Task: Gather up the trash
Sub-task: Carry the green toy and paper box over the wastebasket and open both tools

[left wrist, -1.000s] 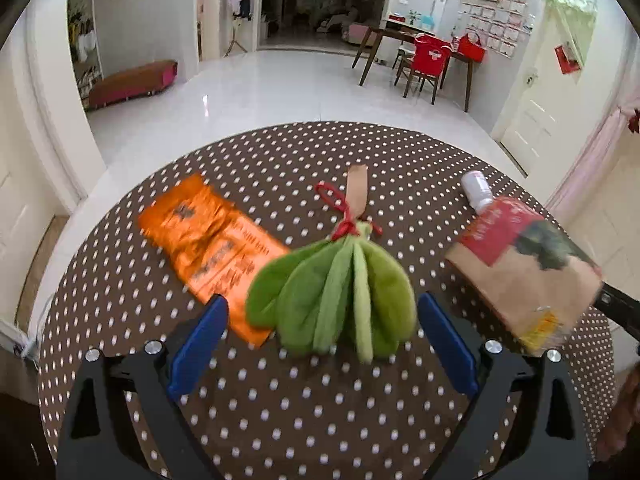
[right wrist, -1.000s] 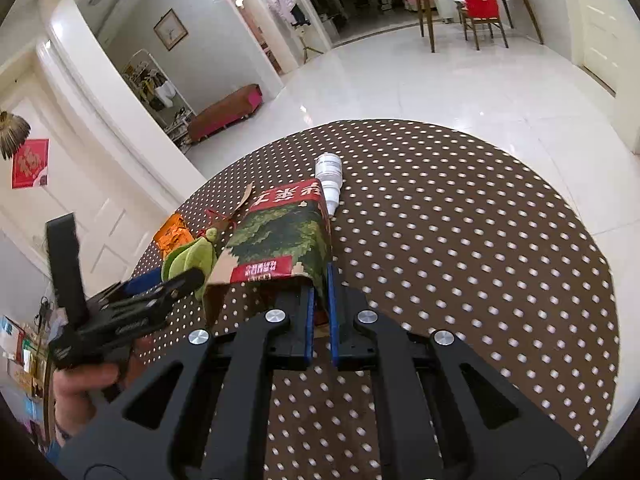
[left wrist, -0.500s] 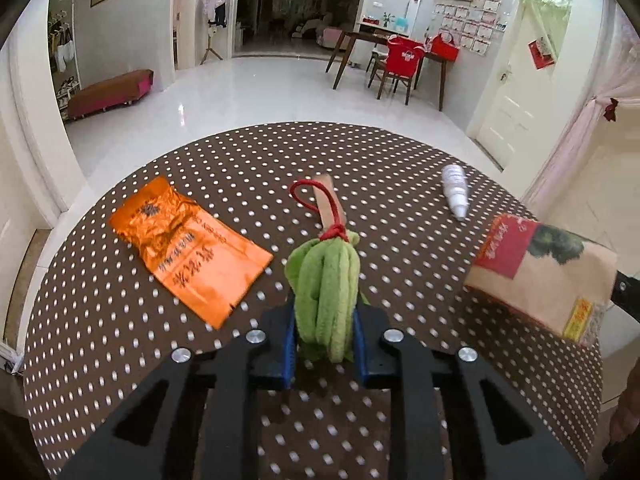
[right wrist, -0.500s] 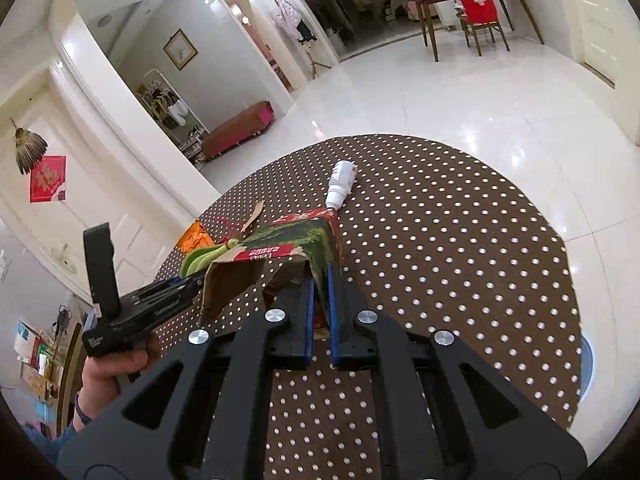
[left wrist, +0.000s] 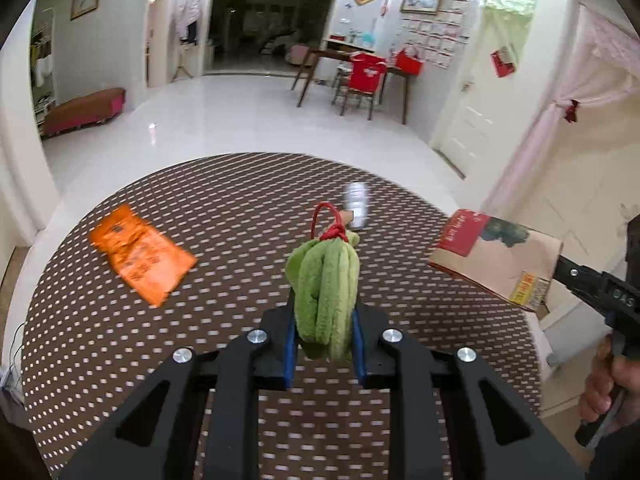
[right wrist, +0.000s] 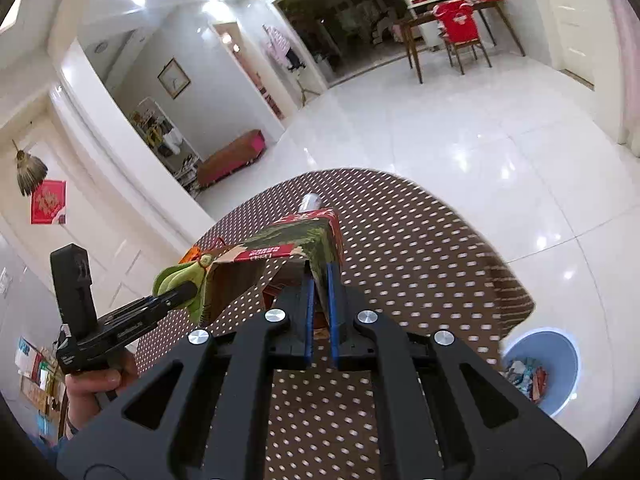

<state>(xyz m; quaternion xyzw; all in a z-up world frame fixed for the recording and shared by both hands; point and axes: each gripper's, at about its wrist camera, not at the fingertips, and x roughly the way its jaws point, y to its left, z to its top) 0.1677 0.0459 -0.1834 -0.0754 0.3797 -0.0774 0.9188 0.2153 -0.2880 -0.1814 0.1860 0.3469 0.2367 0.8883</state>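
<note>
My left gripper (left wrist: 323,320) is shut on a green leaf-like bundle (left wrist: 326,276) tied with a red string, held above the dotted brown table (left wrist: 200,184). My right gripper (right wrist: 319,280) is shut on one wall of an open paper carton (right wrist: 296,240) printed red and green, lifted off the table. In the left wrist view this carton (left wrist: 496,256) hangs to the right of the bundle. From the right wrist view, the left gripper (right wrist: 184,292) and the bundle (right wrist: 176,280) sit just left of the carton's mouth. An orange wrapper (left wrist: 140,254) and a white bottle (left wrist: 356,200) lie on the table.
A light blue bin (right wrist: 560,360) with scraps inside stands on the floor beside the table's right edge (right wrist: 516,300). A person's hand (left wrist: 600,388) grips the right tool. Glossy white floor surrounds the round table; a wooden table and red chair (left wrist: 364,80) stand far back.
My left gripper has shut on the green bundle and raised it off the table. Both grippers have pulled back and up, and the carton now hangs higher over the table.
</note>
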